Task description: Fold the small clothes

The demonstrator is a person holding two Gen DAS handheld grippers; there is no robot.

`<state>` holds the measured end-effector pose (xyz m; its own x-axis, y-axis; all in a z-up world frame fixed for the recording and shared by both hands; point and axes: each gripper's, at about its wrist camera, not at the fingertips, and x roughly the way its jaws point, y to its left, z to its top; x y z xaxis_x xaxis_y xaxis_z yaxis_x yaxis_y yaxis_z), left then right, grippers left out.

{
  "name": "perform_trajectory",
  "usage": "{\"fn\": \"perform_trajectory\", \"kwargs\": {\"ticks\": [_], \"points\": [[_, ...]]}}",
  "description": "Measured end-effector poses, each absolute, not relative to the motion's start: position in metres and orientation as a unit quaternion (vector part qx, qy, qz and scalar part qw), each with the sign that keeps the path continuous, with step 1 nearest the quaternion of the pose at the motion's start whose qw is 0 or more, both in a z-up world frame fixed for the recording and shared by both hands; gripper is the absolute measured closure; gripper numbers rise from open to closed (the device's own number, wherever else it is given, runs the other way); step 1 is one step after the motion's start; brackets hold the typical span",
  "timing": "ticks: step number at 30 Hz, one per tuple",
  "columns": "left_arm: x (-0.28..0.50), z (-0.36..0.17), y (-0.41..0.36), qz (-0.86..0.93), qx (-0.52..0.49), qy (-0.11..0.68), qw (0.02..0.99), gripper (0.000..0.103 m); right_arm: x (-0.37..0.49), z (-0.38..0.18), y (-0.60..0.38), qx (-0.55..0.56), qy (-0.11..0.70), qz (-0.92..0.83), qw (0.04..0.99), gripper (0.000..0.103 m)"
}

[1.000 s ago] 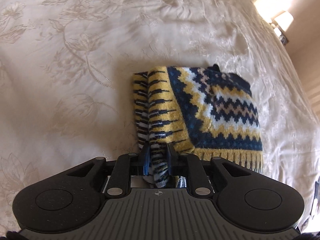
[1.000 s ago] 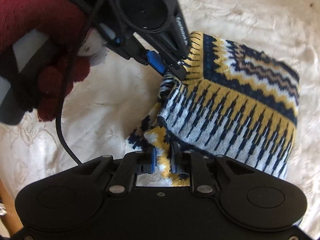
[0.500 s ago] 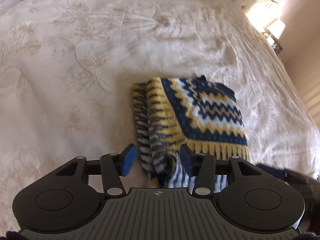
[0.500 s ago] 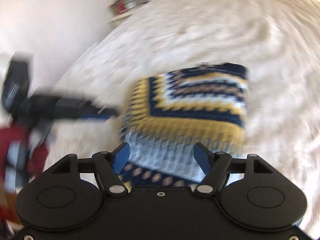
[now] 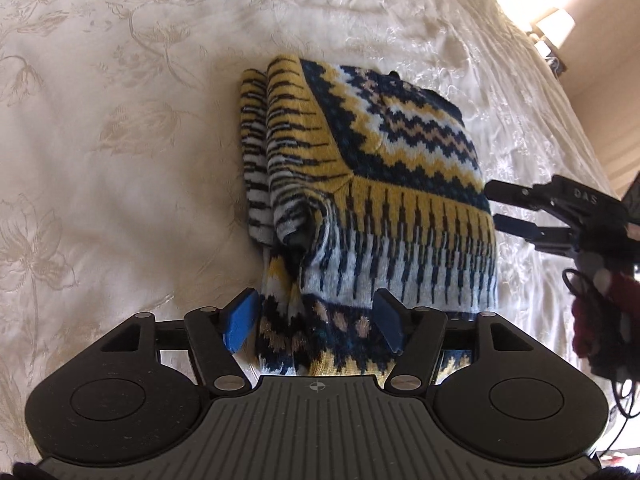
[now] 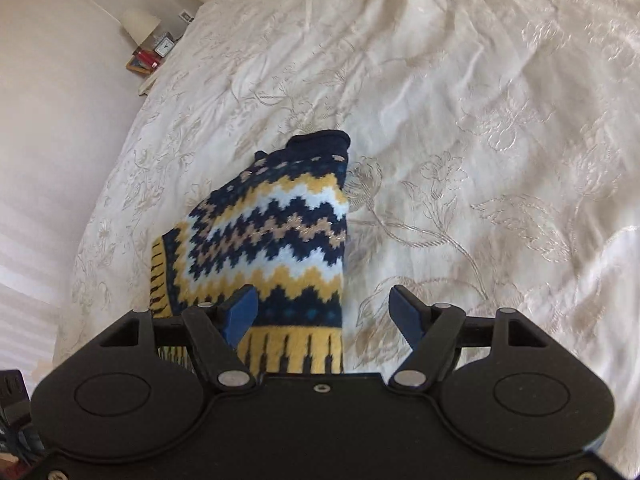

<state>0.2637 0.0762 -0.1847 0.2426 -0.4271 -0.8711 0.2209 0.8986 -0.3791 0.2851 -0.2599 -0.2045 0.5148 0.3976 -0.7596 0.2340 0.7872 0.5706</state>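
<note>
A folded knitted sweater (image 5: 384,184) with yellow, navy and white zigzag bands lies on the cream bedspread (image 5: 120,160). My left gripper (image 5: 316,320) stands over its near edge, jaws opening. The knit lies between the blue pads (image 5: 240,320), which do not press on it. My right gripper (image 5: 494,206) reaches in at the sweater's right edge, held by a hand in a dark red glove (image 5: 600,320). In the right wrist view the right gripper (image 6: 324,312) is open, and the sweater (image 6: 272,240) lies under its left pad (image 6: 242,312). Bare bedspread shows beneath the right pad.
The embroidered bedspread (image 6: 480,160) spreads wide around the sweater. A bedside table (image 6: 152,56) with a lamp, a clock and books stands by the wall at the far left. A lit lamp (image 5: 552,24) stands beyond the bed's far right corner.
Both grippers were shut on the sweater's near edge and have let it go. The right one swung off to the sweater's side and rolled. The left one drew back a little.
</note>
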Motion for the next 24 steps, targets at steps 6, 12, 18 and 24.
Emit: {"fn": "perform_trajectory", "kwargs": {"ticks": [6, 12, 18, 24], "points": [[0.272, -0.202, 0.075, -0.201, -0.109, 0.602, 0.765, 0.040, 0.310, -0.232, -0.252, 0.335, 0.514, 0.101, 0.783, 0.026], [0.281, -0.217, 0.068, -0.222, -0.127, 0.614, 0.747, 0.027, 0.326, -0.247, -0.240, 0.347, 0.518, 0.141, 0.769, 0.026], [0.289, -0.223, 0.073, -0.267, -0.187, 0.613, 0.719, 0.057, 0.329, -0.244, -0.234, 0.334, 0.519, 0.146, 0.773, 0.040], [0.280, -0.206, 0.065, -0.308, -0.193, 0.594, 0.718, 0.059, 0.316, -0.213, -0.232, 0.303, 0.512, 0.144, 0.791, 0.055]]}}
